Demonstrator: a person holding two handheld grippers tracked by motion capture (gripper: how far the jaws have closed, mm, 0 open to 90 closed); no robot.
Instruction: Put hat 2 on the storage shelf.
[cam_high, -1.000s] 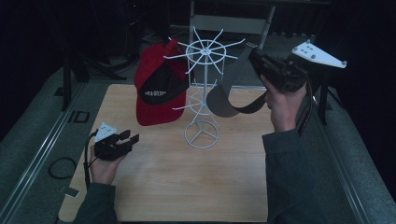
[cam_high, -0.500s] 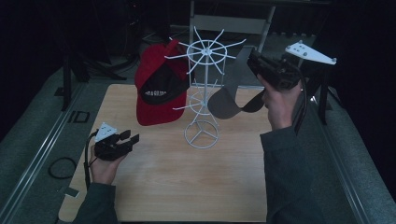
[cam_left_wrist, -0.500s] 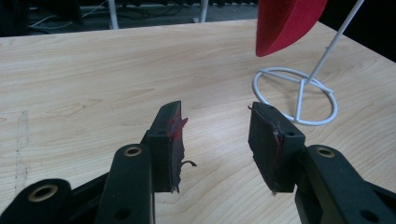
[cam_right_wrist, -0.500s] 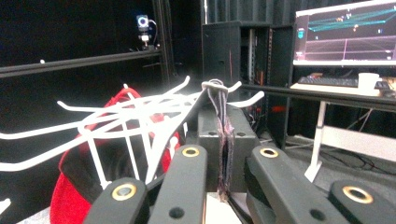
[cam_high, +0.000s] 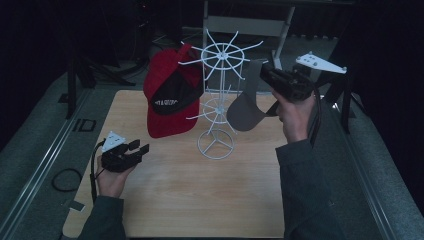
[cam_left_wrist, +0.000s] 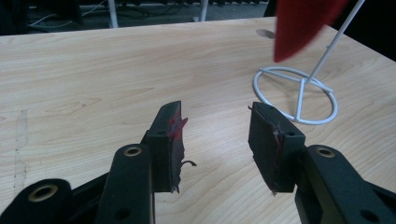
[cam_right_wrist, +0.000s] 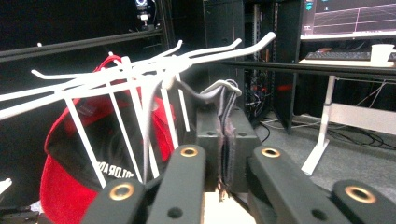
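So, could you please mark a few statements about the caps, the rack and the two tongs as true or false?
1. A red cap hangs on the white wire rack. True.
2. The right tongs grip a grey cap by the rack. True; their jaws have just been opening, with grey fabric between them.
3. The left tongs hold the red cap. False; they are open with nothing between them.
4. The rack lies tipped over on the wooden table. False; it stands upright.
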